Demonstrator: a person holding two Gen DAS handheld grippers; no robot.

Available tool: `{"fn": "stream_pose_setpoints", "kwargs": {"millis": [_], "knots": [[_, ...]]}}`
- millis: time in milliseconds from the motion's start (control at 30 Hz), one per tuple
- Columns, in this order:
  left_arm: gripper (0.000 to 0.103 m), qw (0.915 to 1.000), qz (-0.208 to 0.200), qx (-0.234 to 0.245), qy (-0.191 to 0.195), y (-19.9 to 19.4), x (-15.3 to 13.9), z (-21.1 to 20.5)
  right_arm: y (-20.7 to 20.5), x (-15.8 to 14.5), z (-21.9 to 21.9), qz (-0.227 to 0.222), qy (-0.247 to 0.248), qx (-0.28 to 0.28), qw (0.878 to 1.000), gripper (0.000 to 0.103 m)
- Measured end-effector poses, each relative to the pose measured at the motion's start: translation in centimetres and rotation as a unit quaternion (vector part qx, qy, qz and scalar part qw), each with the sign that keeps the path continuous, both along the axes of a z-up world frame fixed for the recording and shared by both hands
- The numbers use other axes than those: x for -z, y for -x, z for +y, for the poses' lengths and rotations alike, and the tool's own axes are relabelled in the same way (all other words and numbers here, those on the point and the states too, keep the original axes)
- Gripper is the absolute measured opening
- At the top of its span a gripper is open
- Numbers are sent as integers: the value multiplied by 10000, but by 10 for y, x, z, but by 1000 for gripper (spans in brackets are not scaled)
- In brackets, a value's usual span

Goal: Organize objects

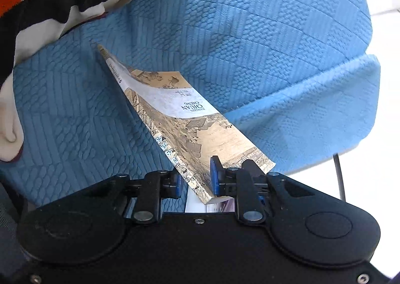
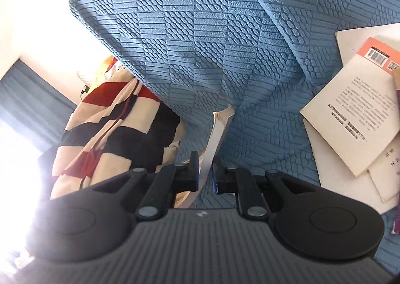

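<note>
The left gripper (image 1: 195,179) is clamped on one book (image 1: 180,119), its blue pads (image 1: 214,176) pressing either side of the near corner. The book is tilted up on edge above the blue quilted sofa cover (image 1: 250,34), spine to the left, cover printed with an old ink landscape and the words "CHUAN CHENG". Its lower corner is hidden behind the gripper body, where a strip of white pages and another printed surface show, too cut off to say whether they belong to the same book.

The right gripper (image 2: 205,174) is closed on something thin and white (image 2: 217,131), a single flat thing seen edge-on, perhaps a booklet; its face cannot be seen, and its far end touches or nearly touches the sofa cover (image 2: 200,34).

At the right edge of the right wrist view lies a loose pile of books (image 2: 350,114) on the sofa: at least three, overlapping, the top one with an orange band and a barcode. The pile is cut off by the frame, so the count is uncertain. A sliver of purple at the edge cannot be identified.

One red, black and cream striped blanket (image 2: 112,134) lies bunched at the left in both views. Strong glare washes out the left side of the right wrist view.
</note>
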State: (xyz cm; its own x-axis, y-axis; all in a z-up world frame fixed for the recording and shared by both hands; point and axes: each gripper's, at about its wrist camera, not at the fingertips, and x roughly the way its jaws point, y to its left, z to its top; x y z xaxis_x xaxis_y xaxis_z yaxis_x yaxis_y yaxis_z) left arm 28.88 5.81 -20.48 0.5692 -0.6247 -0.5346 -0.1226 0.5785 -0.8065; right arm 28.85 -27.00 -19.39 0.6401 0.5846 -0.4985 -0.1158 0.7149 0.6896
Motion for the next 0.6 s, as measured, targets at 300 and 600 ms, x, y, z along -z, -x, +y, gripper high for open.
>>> {"fn": "stream_pose_setpoints", "kwargs": {"millis": [300, 600], "knots": [[20, 9987, -119, 495, -59, 35, -7, 6, 53, -7, 3, -161, 278, 160, 9994, 15], [16, 9965, 254, 647, -460, 47, 13, 10, 94, 36, 7, 428, 111, 369, 9983, 18]]}}
